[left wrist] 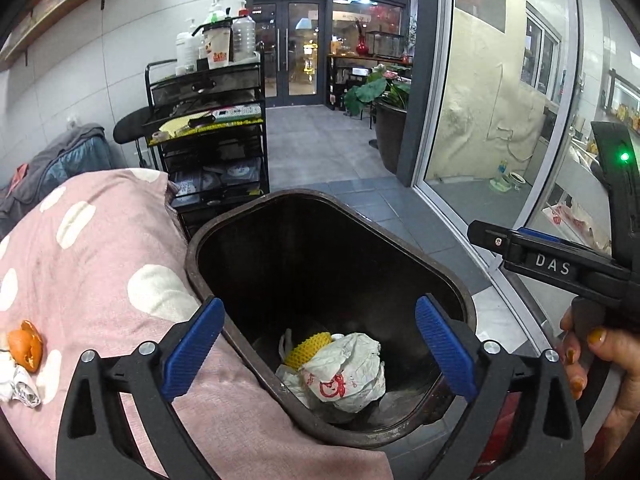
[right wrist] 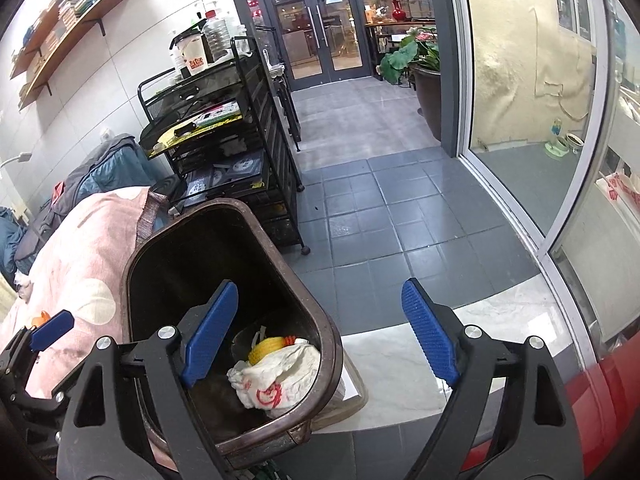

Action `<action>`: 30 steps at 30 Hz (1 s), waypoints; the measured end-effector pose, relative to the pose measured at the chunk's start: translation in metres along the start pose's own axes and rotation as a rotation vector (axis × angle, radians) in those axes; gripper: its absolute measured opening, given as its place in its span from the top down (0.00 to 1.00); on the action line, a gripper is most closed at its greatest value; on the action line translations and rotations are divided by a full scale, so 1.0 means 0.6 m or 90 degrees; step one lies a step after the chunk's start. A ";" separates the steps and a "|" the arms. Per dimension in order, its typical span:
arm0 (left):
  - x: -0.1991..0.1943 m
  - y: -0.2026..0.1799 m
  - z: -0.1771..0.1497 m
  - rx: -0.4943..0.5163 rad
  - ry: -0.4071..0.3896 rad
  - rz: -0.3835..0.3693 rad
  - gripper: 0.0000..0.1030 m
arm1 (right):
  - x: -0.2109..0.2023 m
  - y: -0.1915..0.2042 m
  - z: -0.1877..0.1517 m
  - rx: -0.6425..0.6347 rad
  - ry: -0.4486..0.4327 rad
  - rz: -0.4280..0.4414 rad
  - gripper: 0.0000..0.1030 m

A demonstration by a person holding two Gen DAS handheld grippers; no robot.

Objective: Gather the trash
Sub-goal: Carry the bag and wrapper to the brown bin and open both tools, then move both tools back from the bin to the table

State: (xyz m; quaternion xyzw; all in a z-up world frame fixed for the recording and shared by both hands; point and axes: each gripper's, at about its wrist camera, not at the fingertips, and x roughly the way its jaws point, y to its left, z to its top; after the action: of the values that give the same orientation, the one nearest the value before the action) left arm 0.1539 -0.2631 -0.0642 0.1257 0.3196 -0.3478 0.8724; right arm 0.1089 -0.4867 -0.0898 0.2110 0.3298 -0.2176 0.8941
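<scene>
A dark brown trash bin (left wrist: 400, 236) (right wrist: 160, 240) stands beside a pink spotted cushion (left wrist: 92, 256) (right wrist: 88, 256). Inside lie a crumpled white wrapper with red print (left wrist: 344, 376) (right wrist: 276, 380) and a yellow foam net (left wrist: 308, 348) (right wrist: 266, 348). My left gripper (left wrist: 320, 344) is open and empty, right above the bin's mouth. My right gripper (right wrist: 320, 336) is open and empty over the bin's right rim; its body shows at right in the left wrist view (left wrist: 560, 264). An orange peel (left wrist: 26, 346) and crumpled paper (left wrist: 18, 386) lie on the cushion at left.
A black wire cart (left wrist: 208, 120) (right wrist: 216, 128) with bottles and a cup stands behind the bin. Grey tiled floor (right wrist: 380, 208) leads to glass doors. A large potted plant (left wrist: 384, 112) stands by a glass partition (left wrist: 500, 100). A white marble step (right wrist: 440, 344) lies right of the bin.
</scene>
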 end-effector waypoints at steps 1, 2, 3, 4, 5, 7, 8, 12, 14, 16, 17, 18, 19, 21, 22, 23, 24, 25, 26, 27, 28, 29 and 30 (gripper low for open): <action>-0.002 0.000 0.000 0.001 -0.003 0.001 0.07 | -0.001 0.001 0.001 0.000 -0.001 0.002 0.18; -0.007 0.000 -0.002 0.002 -0.007 0.001 0.07 | -0.001 0.002 0.001 0.000 -0.003 0.003 0.18; -0.009 0.001 -0.002 0.001 -0.010 0.002 0.06 | -0.003 0.002 0.001 -0.001 -0.004 0.005 0.17; -0.012 0.001 -0.003 0.001 -0.012 0.002 0.06 | -0.004 0.004 0.002 -0.002 -0.004 0.007 0.17; -0.016 0.002 -0.003 -0.001 -0.015 0.002 0.06 | -0.004 0.007 0.002 -0.004 -0.005 0.008 0.17; -0.025 0.004 -0.004 -0.004 -0.023 0.002 0.06 | -0.006 0.010 0.004 -0.006 -0.007 0.015 0.17; -0.030 0.003 -0.004 -0.005 -0.026 0.002 0.06 | -0.008 0.013 0.005 -0.007 -0.008 0.019 0.17; -0.055 0.007 -0.007 -0.008 -0.047 0.007 0.06 | -0.015 0.026 0.007 -0.011 -0.014 0.054 0.17; -0.069 0.013 -0.009 -0.020 -0.059 0.005 0.06 | -0.021 0.033 0.006 -0.016 -0.017 0.069 0.17; -0.085 0.021 -0.011 -0.033 -0.074 0.005 0.06 | -0.026 0.047 0.007 -0.027 -0.024 0.078 0.17; -0.093 0.025 -0.011 -0.039 -0.080 0.008 0.06 | -0.029 0.055 0.007 -0.032 -0.029 0.080 0.17; -0.103 0.029 -0.013 -0.043 -0.089 0.012 0.06 | -0.033 0.063 0.007 -0.039 -0.033 0.085 0.17; -0.113 0.034 -0.015 -0.046 -0.098 0.020 0.06 | -0.036 0.071 0.006 -0.044 -0.035 0.093 0.17; -0.131 0.045 -0.018 -0.054 -0.110 0.032 0.06 | -0.044 0.090 0.006 -0.057 -0.041 0.108 0.17; -0.140 0.051 -0.020 -0.061 -0.116 0.035 0.06 | -0.048 0.102 0.005 -0.067 -0.043 0.116 0.17; -0.151 0.062 -0.023 -0.072 -0.123 0.039 0.06 | -0.052 0.115 0.004 -0.077 -0.045 0.124 0.17; -0.160 0.069 -0.025 -0.080 -0.128 0.043 0.06 | -0.054 0.126 0.002 -0.086 -0.047 0.130 0.17; -0.169 0.077 -0.028 -0.087 -0.132 0.050 0.06 | -0.056 0.137 0.001 -0.095 -0.047 0.137 0.17; -0.178 0.086 -0.032 -0.094 -0.137 0.062 0.06 | -0.058 0.151 0.000 -0.105 -0.045 0.148 0.17; -0.187 0.096 -0.036 -0.100 -0.141 0.076 0.06 | -0.061 0.160 -0.003 -0.111 -0.044 0.157 0.17; -0.193 0.103 -0.037 -0.104 -0.144 0.090 0.06 | -0.061 0.171 -0.005 -0.117 -0.042 0.167 0.17; -0.203 0.114 -0.043 -0.111 -0.148 0.108 0.06 | -0.063 0.184 -0.008 -0.124 -0.041 0.175 0.17; -0.211 0.124 -0.048 -0.116 -0.150 0.120 0.06 | -0.064 0.198 -0.011 -0.133 -0.041 0.185 0.17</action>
State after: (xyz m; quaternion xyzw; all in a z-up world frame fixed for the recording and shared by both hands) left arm 0.1212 -0.1295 -0.0047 0.0337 0.2322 -0.2465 0.9403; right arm 0.1420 -0.3764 -0.0406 0.1555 0.2878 -0.0576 0.9432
